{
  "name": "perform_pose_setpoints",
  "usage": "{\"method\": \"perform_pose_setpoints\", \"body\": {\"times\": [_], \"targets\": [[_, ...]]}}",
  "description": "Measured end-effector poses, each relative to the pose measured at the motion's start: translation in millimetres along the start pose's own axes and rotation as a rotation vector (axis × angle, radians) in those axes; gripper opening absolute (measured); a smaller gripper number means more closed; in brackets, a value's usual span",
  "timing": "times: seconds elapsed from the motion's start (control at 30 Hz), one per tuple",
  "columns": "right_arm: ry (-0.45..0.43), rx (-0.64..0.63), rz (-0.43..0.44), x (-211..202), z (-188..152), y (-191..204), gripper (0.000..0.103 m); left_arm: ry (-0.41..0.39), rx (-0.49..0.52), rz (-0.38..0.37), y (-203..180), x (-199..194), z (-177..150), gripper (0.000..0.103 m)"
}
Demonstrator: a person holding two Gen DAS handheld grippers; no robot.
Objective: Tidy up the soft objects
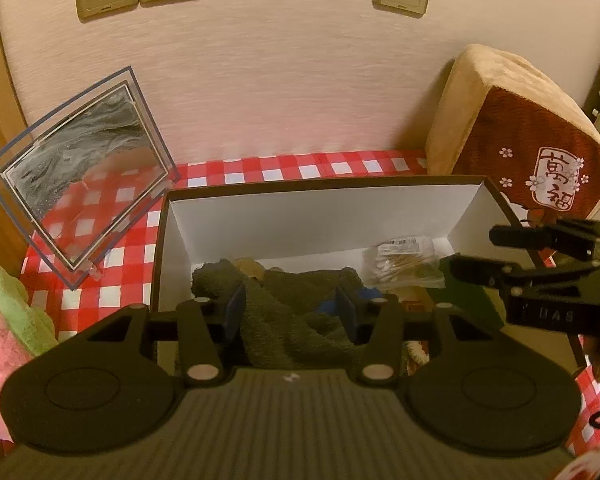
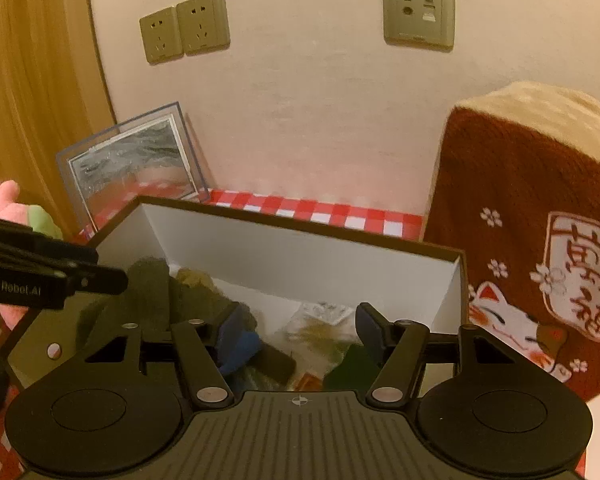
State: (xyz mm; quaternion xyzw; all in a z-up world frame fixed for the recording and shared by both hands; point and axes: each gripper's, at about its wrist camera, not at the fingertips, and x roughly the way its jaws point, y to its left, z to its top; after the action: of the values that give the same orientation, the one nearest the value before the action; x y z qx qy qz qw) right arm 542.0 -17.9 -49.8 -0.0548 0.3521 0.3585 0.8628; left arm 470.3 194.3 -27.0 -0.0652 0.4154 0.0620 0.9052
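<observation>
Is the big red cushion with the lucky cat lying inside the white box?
No. The red cushion stands outside the box, leaning upright against the wall at the box's right end.

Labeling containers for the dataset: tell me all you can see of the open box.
The box is a shallow rectangular carton, dark outside, white inside, lid off. It sits on the red-checked cloth by the wall, upright. Inside lie a dark green towel and a clear packet. A brown cushion stands just beside its right end.
</observation>
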Motion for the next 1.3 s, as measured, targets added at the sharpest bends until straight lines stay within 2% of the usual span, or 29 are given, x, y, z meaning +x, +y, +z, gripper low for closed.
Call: {"method": "perform_pose_setpoints", "body": {"times": [0.57,0.67,0.93,1.07,1.3], "targets": [[0.002,0.063,0.023,-36,-15,13,0.064,-0.033,-0.005,0.006,-10,-37,-7,0.054],[-0.008,0.070,0.031,-48,-17,15,0.064,-0.048,-0.005,0.015,-14,-49,-11,0.059],[-0.039,0.093,0.053,-86,-28,24,0.065,-0.086,-0.017,0.017,-27,-89,-26,0.061],[-0.054,0.103,0.056,-106,-35,28,0.066,-0.107,-0.023,0.023,-34,-111,-37,0.065],[-0.072,0.123,0.067,-145,-55,33,0.067,-0.140,-0.009,0.060,-52,-147,-62,0.066]]}}
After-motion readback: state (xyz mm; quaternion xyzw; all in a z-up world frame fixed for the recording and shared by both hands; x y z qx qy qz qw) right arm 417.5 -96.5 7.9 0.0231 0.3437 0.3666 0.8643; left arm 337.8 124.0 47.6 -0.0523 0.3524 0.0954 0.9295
